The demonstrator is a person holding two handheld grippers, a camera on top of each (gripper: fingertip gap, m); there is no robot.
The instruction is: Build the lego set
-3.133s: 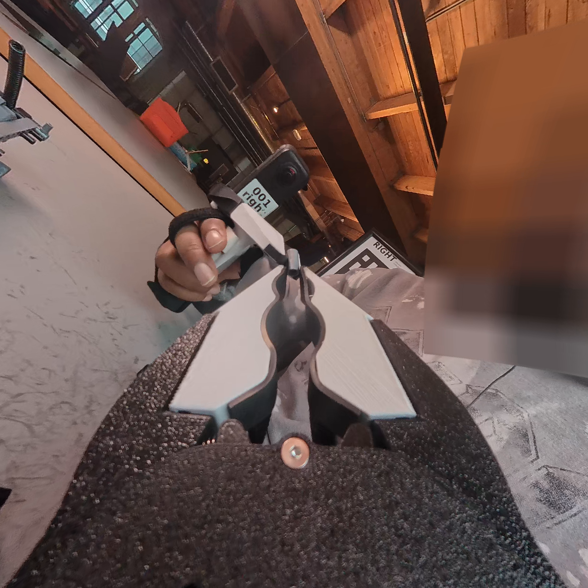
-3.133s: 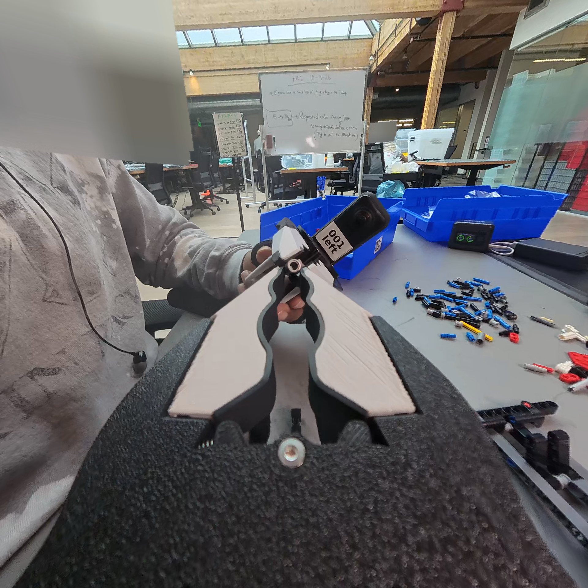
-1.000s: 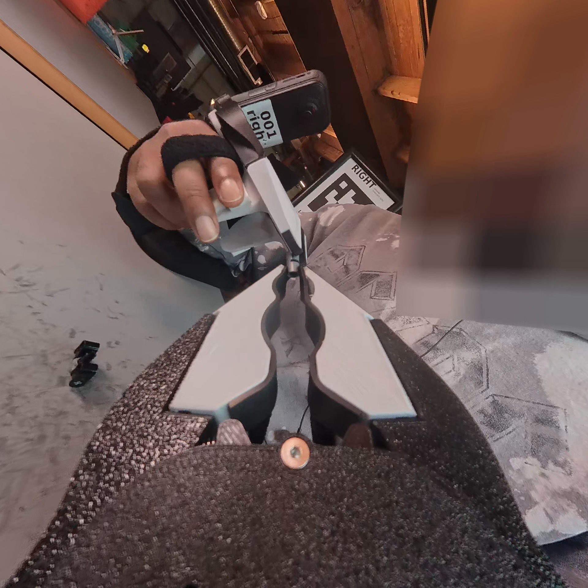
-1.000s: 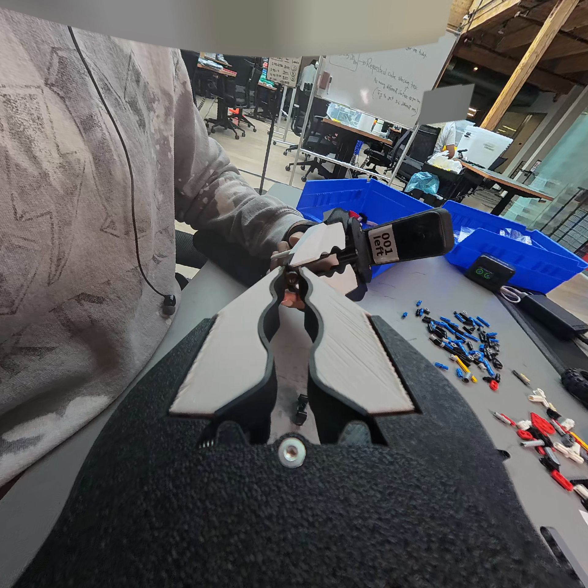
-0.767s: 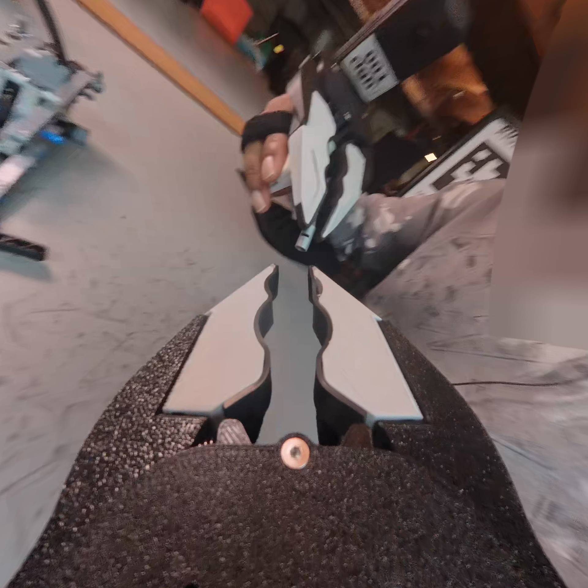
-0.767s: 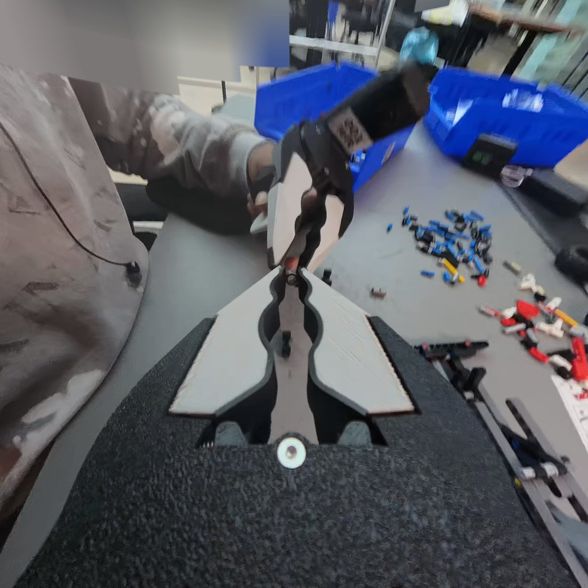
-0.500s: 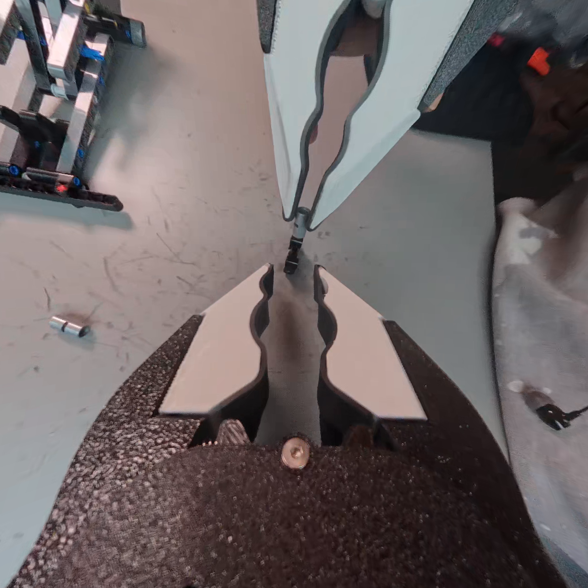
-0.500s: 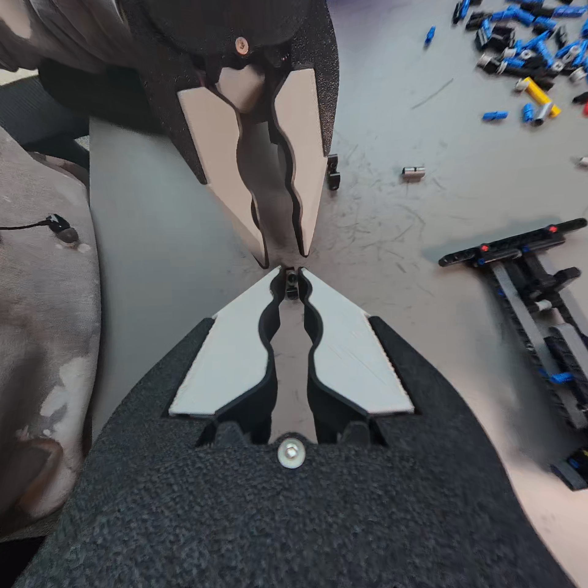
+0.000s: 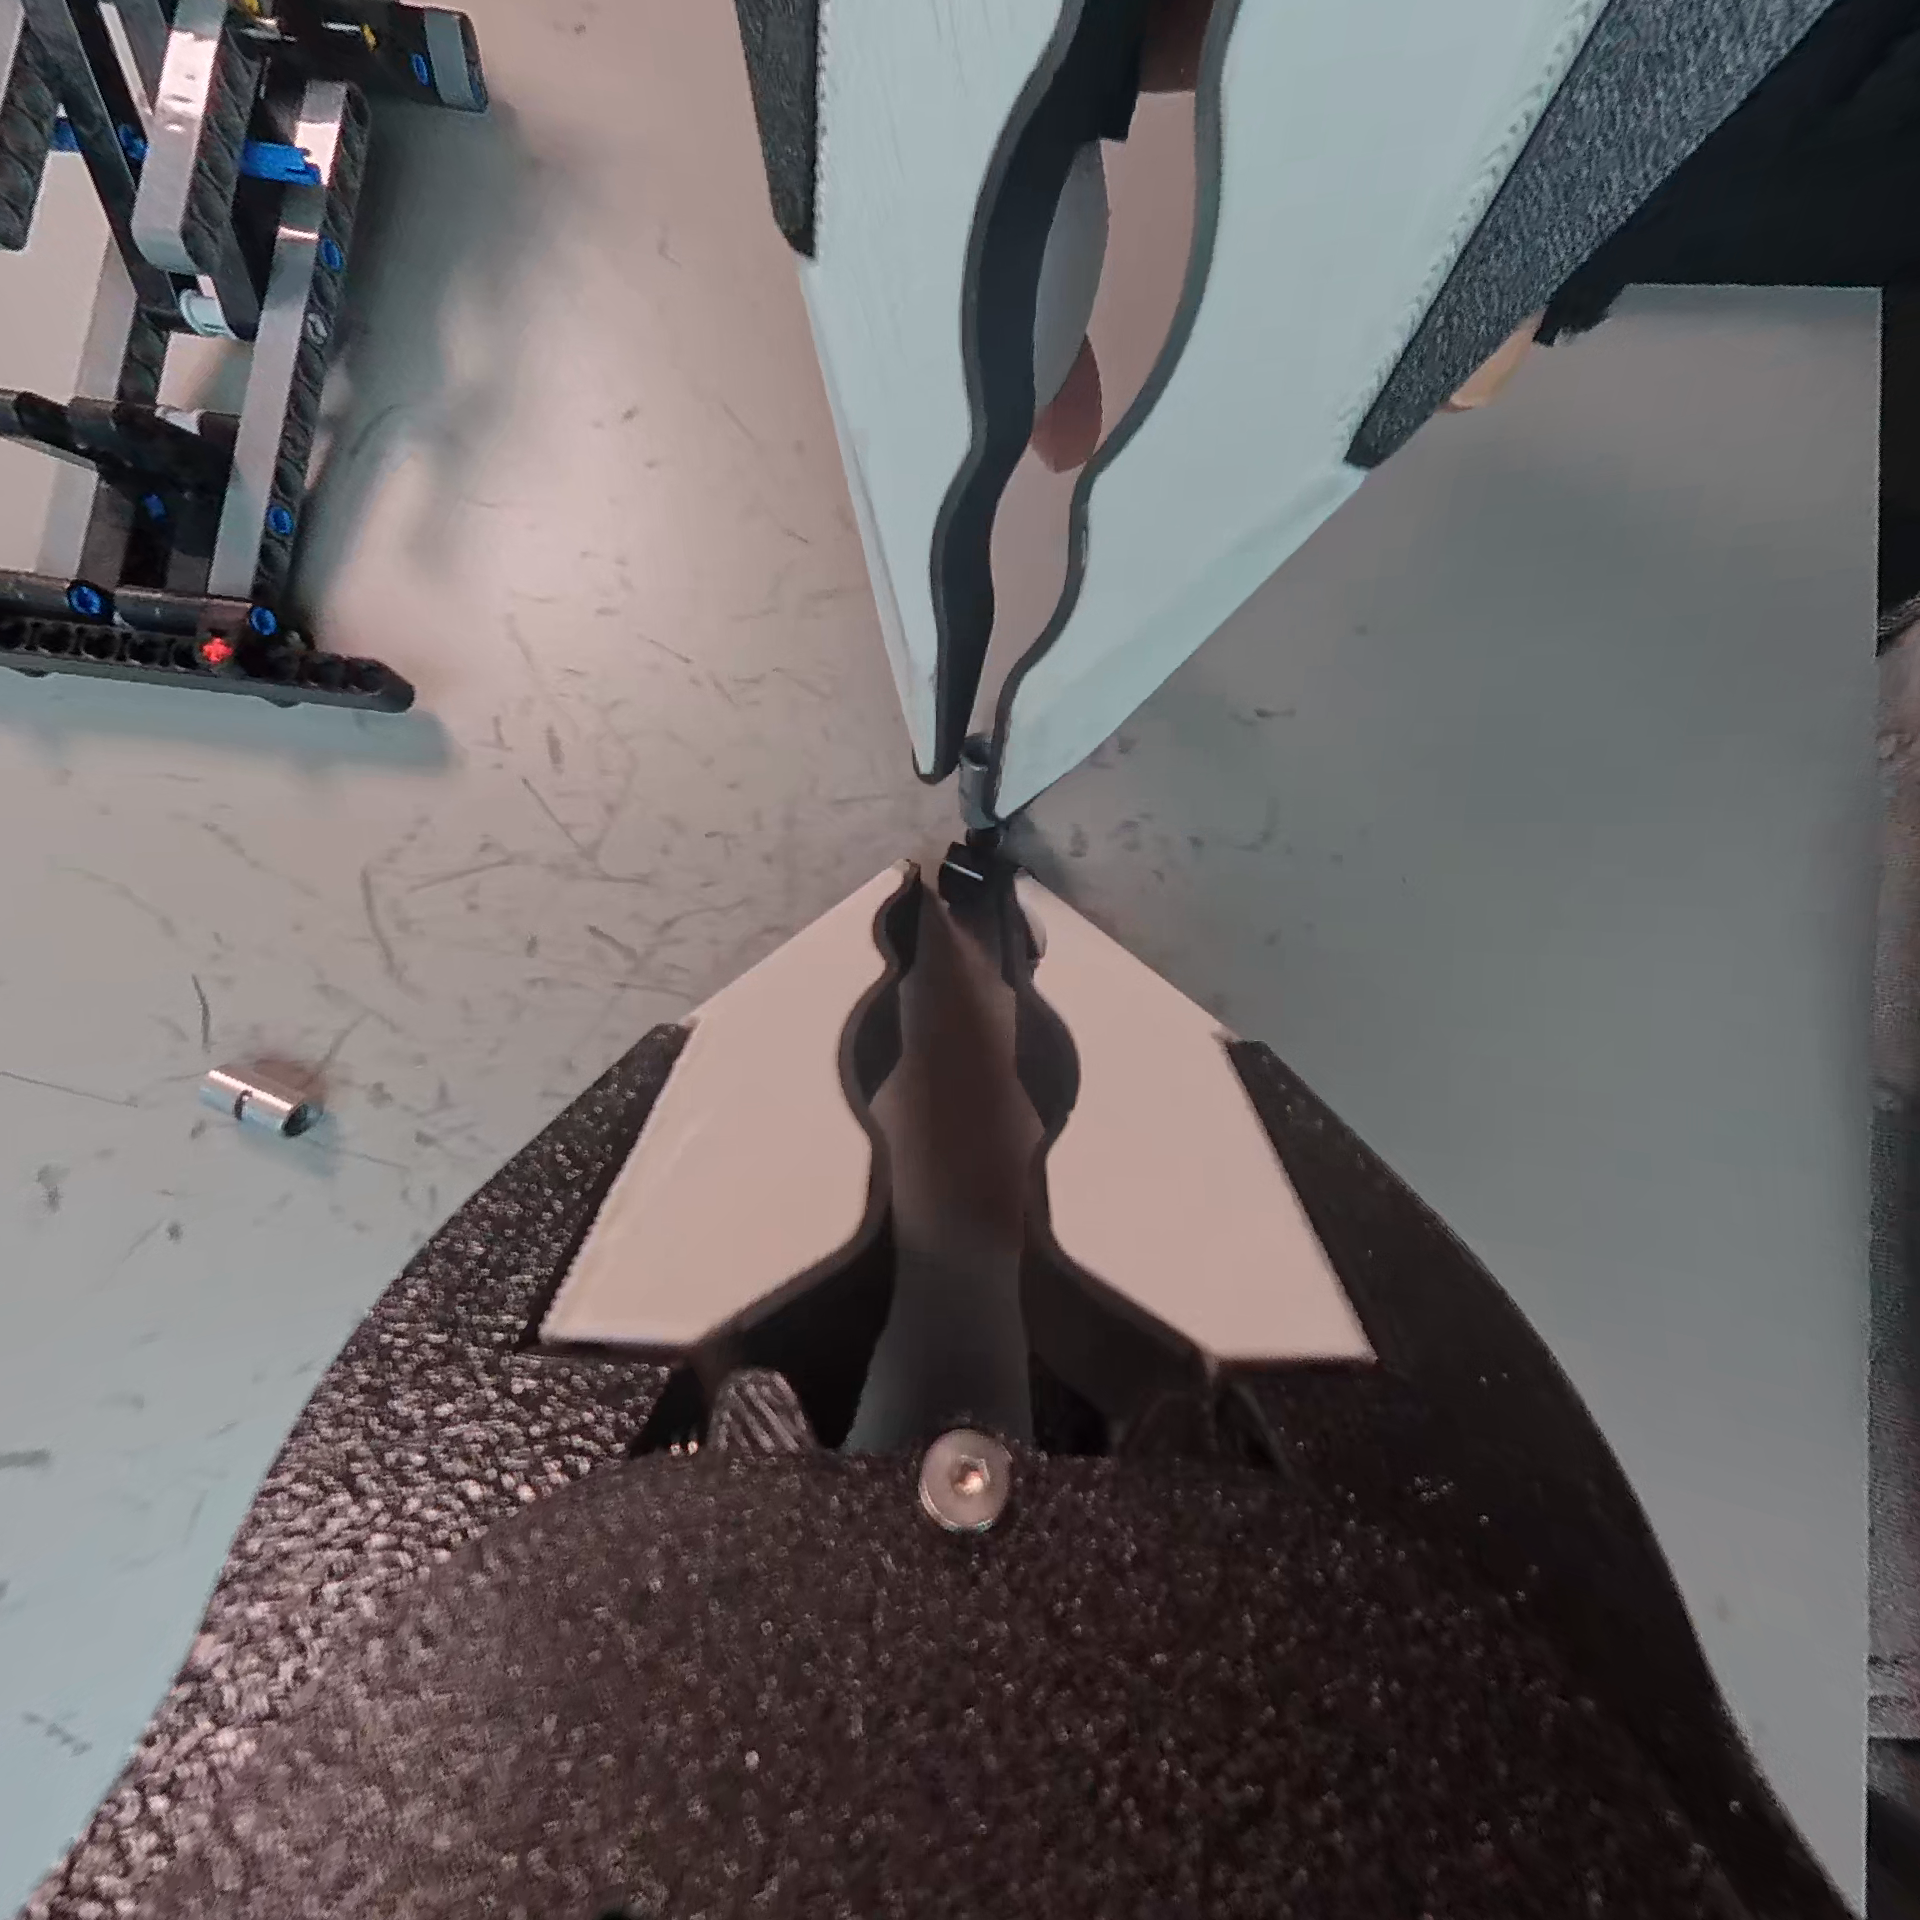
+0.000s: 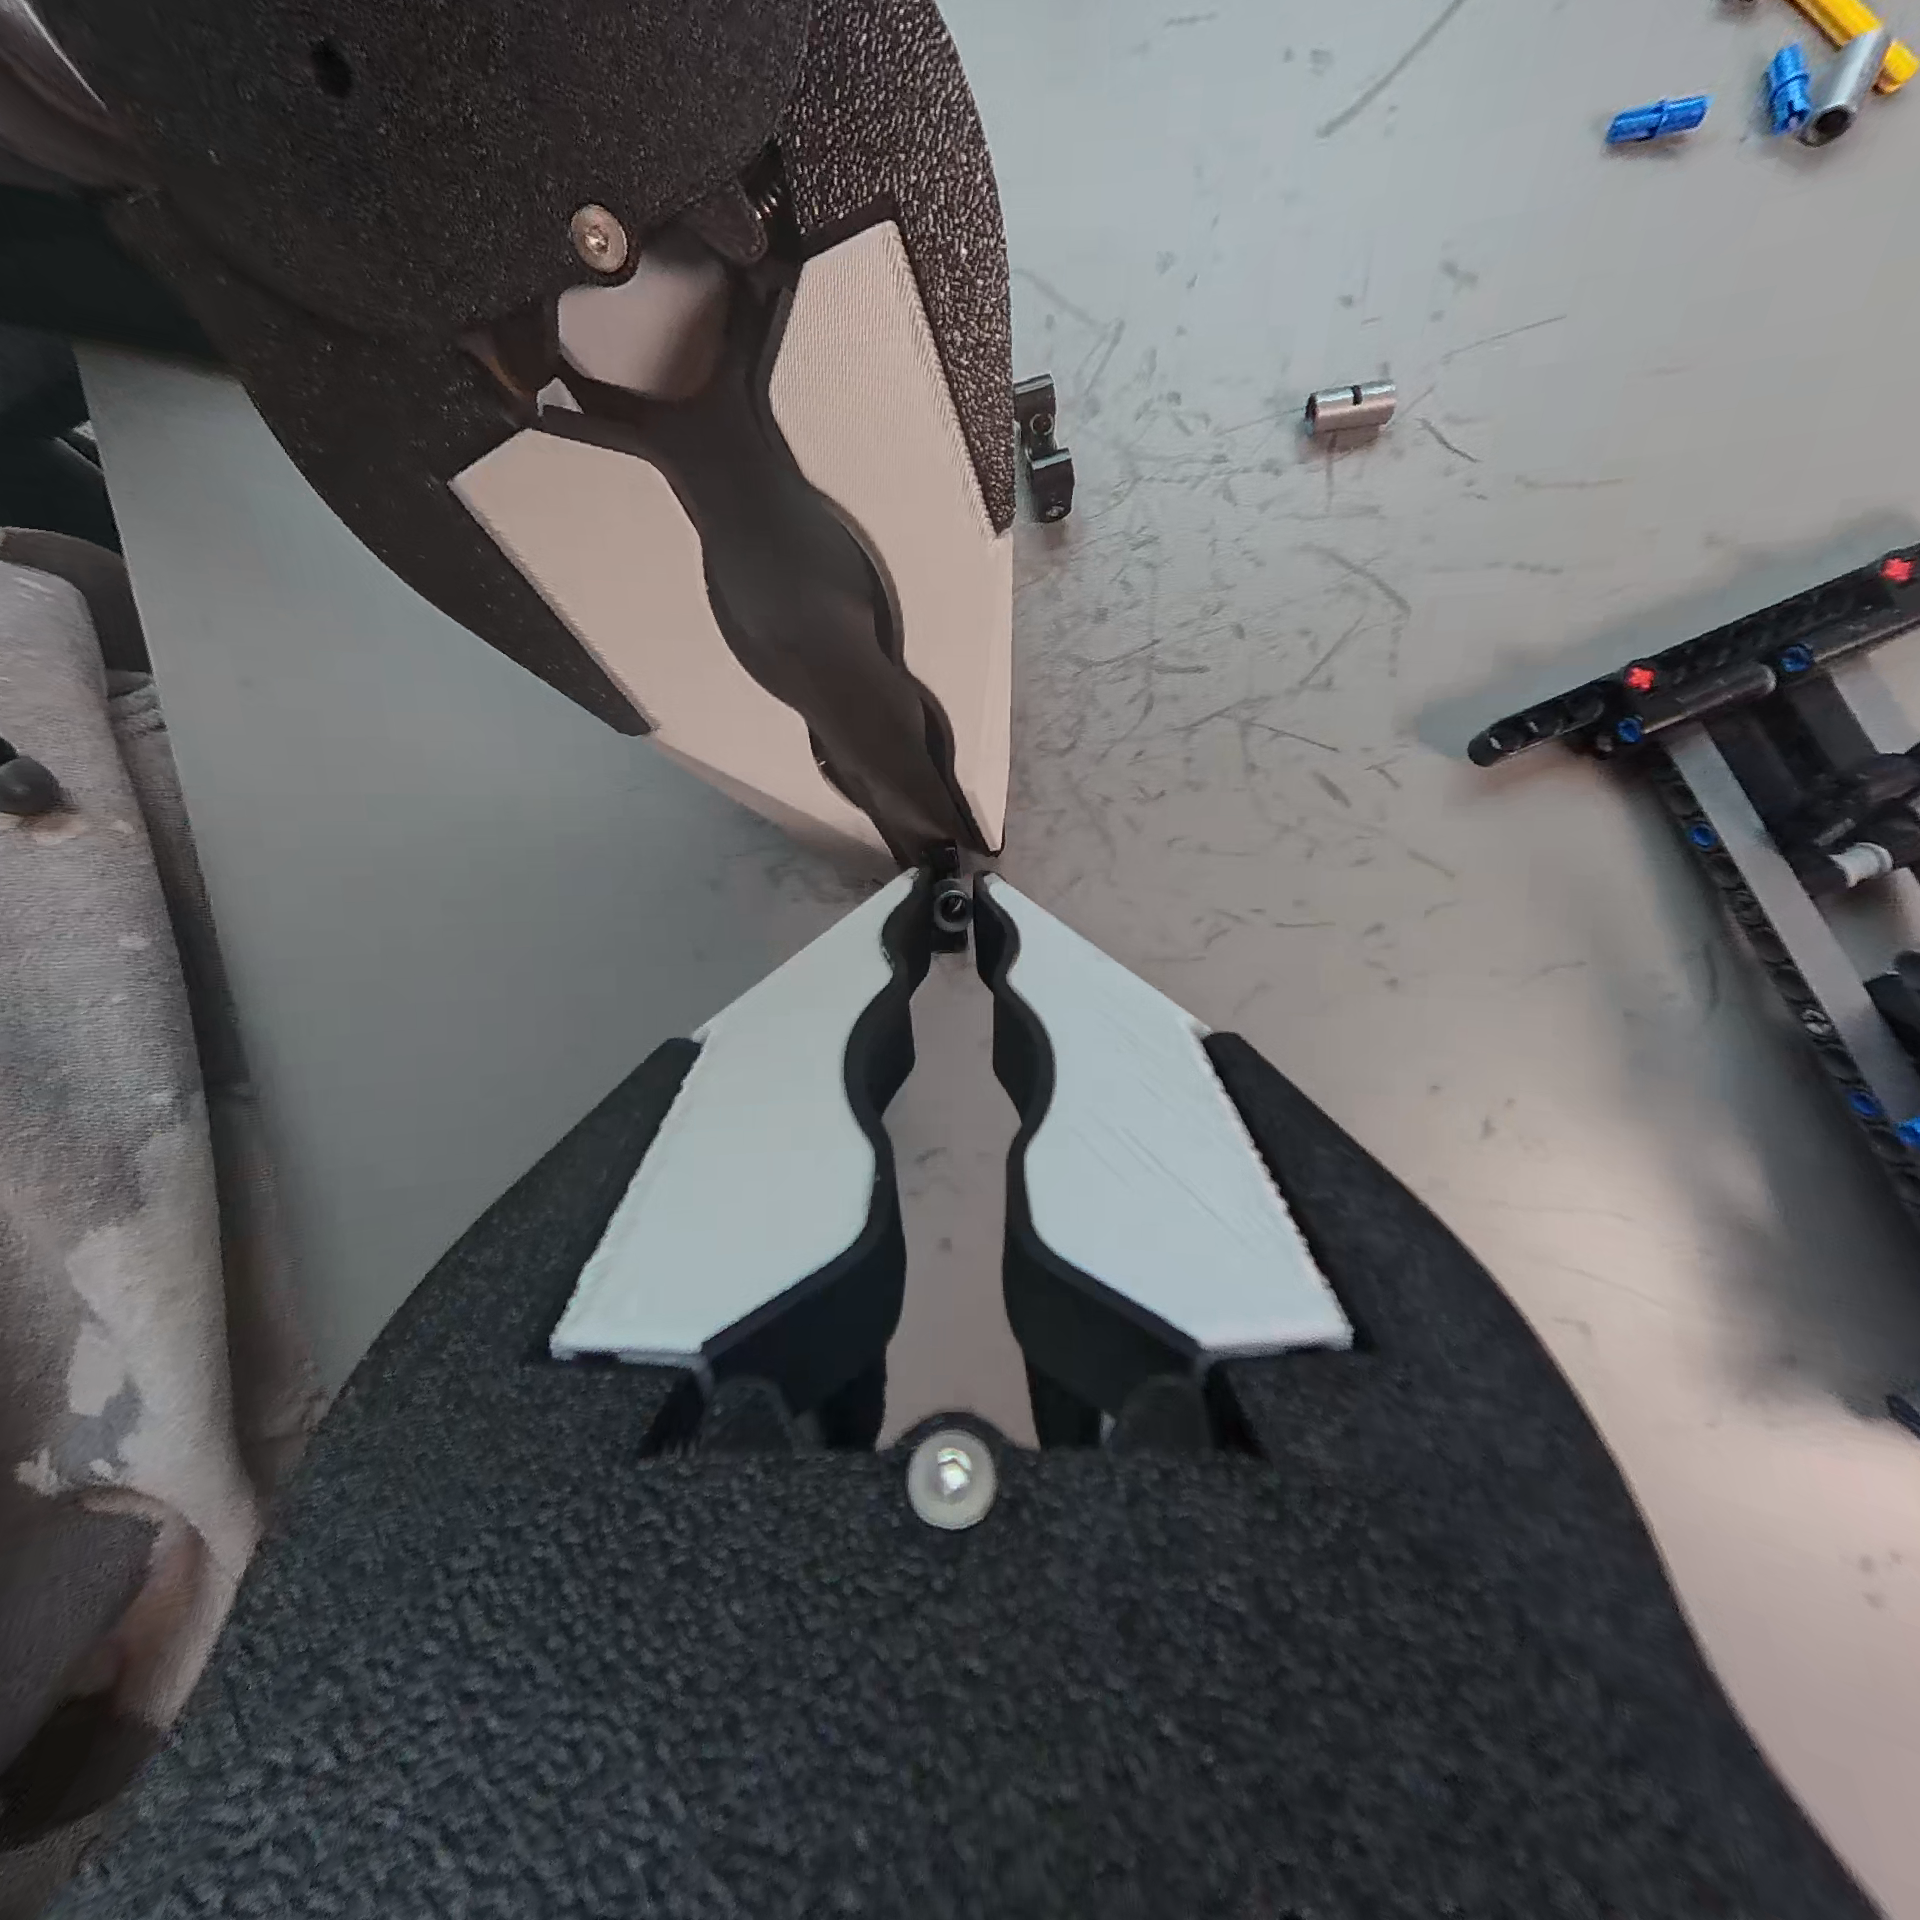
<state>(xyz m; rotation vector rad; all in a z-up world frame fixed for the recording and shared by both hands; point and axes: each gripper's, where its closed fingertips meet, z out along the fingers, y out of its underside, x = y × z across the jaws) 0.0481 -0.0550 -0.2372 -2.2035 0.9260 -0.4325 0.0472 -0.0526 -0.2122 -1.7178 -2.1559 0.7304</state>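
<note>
- Lego pin assembly, left wrist view: a small grey-and-black piece sits tip to tip between my two grippers, low over the scratched grey table. My left gripper is narrowed around the black end, though I cannot tell for sure whether its fingers are clamping it. My right gripper comes down from the top of the frame, pinching the grey end.
- Same view, to the left: the partly built black-and-grey frame lies well apart from the tips, and a loose silver sleeve rests on the table nearer my left gripper.
- Right wrist view: my right gripper is nearly closed on the small black connector, its round hole facing the camera. The left gripper meets it from above with its tips drawn together at the piece.
- Same view, around the edges: a loose black connector lies beside the left gripper's body, the silver sleeve farther right, the frame at the right edge and blue pins in the top corner.
- Step in hand, as I judge it: joining or handing over one small connector between the grippers, early in the build. The next move calls for a straight, aligned push along the pin's axis, with neither grip loosened until the parts seat.
</note>
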